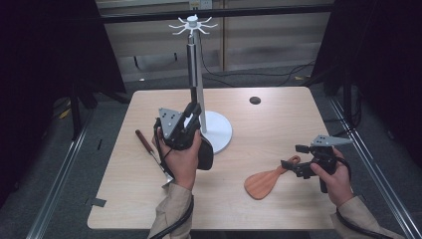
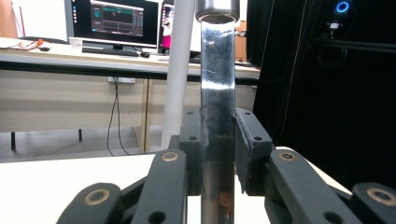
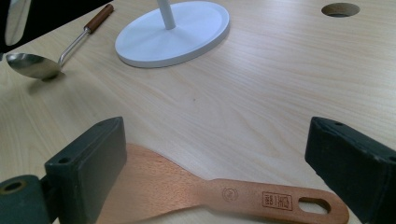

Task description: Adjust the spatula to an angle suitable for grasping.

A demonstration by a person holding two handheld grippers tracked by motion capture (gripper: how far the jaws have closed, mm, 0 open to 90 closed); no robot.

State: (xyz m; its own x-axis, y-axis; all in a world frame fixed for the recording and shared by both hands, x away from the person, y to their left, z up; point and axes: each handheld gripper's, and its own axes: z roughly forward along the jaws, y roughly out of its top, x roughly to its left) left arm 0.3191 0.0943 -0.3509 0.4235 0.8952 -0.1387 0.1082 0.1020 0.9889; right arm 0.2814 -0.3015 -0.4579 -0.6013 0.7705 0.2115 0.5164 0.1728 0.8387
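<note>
Left hand-held gripper (image 2: pixel 218 154) clamped a rigid, slick polished-steel utensil handle (image 2: pixel 217 93) at frame centre; grip below the sheen. Right hand-held gripper (image 3: pixel 224 154), wide open, straddled the light, stiff wooden spatula (image 3: pixel 201 196) on the desk (image 3: pixel 261 84), lower frame.

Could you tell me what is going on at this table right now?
A person works with a gripper in each hand. The left gripper is shut on a metal handle held upright beside the white hook stand. The right gripper is open, its jaws either side of a wooden spatula lying flat on the table. A ladle lies farther off.
</note>
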